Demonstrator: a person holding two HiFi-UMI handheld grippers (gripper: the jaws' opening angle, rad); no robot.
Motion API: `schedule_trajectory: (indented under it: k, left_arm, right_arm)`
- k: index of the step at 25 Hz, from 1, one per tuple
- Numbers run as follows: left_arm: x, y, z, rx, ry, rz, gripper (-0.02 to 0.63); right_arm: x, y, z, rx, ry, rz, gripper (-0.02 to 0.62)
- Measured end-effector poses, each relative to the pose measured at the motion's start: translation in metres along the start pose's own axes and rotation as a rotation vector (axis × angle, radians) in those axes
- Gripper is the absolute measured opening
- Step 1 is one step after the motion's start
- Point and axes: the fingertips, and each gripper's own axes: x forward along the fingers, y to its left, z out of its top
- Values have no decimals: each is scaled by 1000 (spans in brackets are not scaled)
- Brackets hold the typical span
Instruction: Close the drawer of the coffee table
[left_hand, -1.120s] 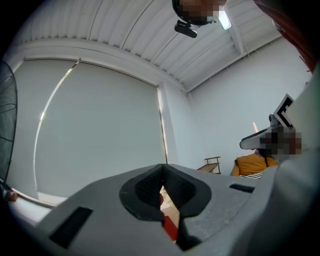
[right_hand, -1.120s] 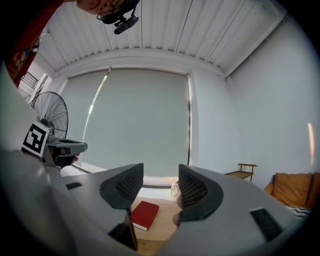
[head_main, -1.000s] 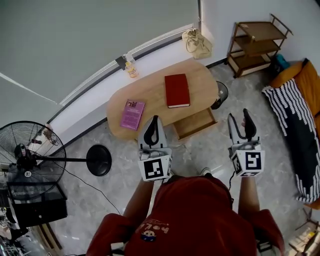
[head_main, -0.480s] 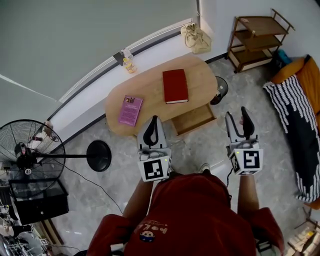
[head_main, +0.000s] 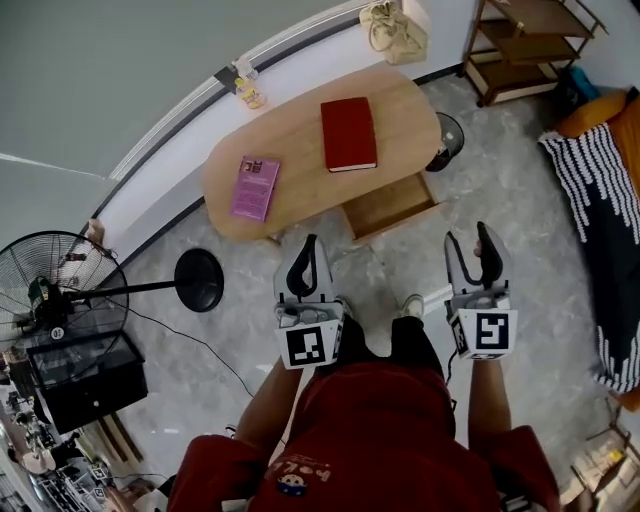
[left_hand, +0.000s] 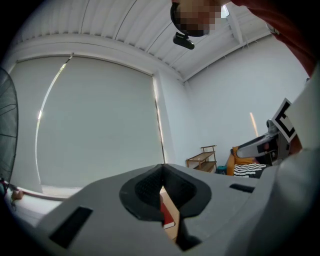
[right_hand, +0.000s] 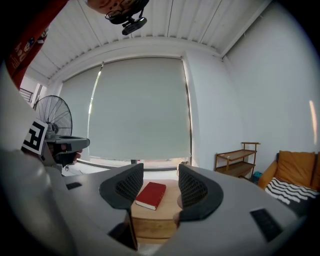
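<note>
drawer (head_main: 388, 205) juts open from table (head_main: 300, 150); right gripper (head_main: 470, 238), jaws apart and empty, lines up on it for a push; left gripper (head_main: 307, 242) closed, idle.

A red short-sleeved T-shirt (head_main: 370, 430) with a small cartoon print and pale lettering on the chest, dark legwear, a white shoe (head_main: 411, 304). The left gripper (head_main: 303, 258) and right gripper (head_main: 470, 243) are light grey with black ribbed pads (right_hand: 129, 186), each bearing a white cube (head_main: 308, 343) with black square markers

the left gripper (head_main: 308, 246) and right gripper (head_main: 468, 239) have dropped lower, farther from the coffee table (head_main: 300, 160).
</note>
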Motion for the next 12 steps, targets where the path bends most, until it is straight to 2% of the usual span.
schedule_trajectory:
  k: [4,7,12]
  left_arm:
    - [3,-15,-33,6,31,21,8]
    - [-5,-32,-57,30,87,15,8]
    - [-9,-39,-132,-1,158,32,6]
  right_arm:
    - [3,-9,-41,-3,39,30,218]
    - [0,-10,-73,20,81,62,218]
    - [16,8,-145,12,120,108,218]
